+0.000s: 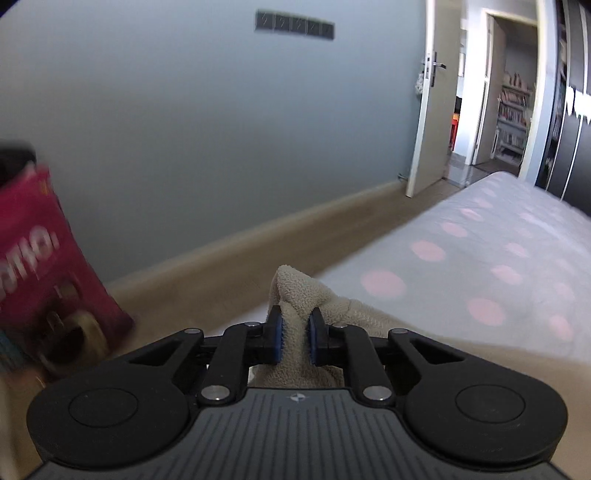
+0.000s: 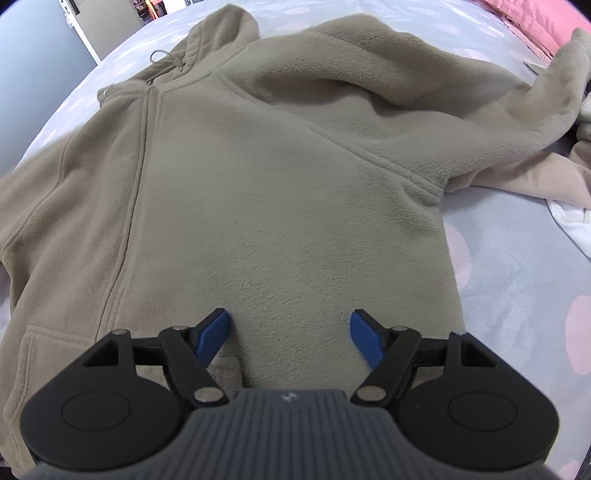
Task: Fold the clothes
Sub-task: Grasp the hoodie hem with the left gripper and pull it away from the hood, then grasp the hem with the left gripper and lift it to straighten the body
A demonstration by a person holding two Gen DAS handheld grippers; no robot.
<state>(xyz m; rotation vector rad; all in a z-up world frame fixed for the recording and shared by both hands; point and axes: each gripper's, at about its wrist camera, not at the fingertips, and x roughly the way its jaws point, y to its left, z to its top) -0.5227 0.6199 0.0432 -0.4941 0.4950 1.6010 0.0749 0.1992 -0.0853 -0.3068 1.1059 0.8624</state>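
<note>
A beige fleece hoodie lies spread flat on the bed, hood at the far left, one sleeve trailing off to the right. My right gripper hovers over its lower body with the blue pads wide apart and nothing between them: it is open. In the left wrist view my left gripper is shut on a bunched fold of the same beige fleece, lifted above the bed's edge. The rest of the hoodie is hidden below the gripper there.
The bed cover is grey with pink dots. A pink bag stands at the left by the grey wall. An open door leads to a hallway. Other pale clothes and a pink blanket lie at the right.
</note>
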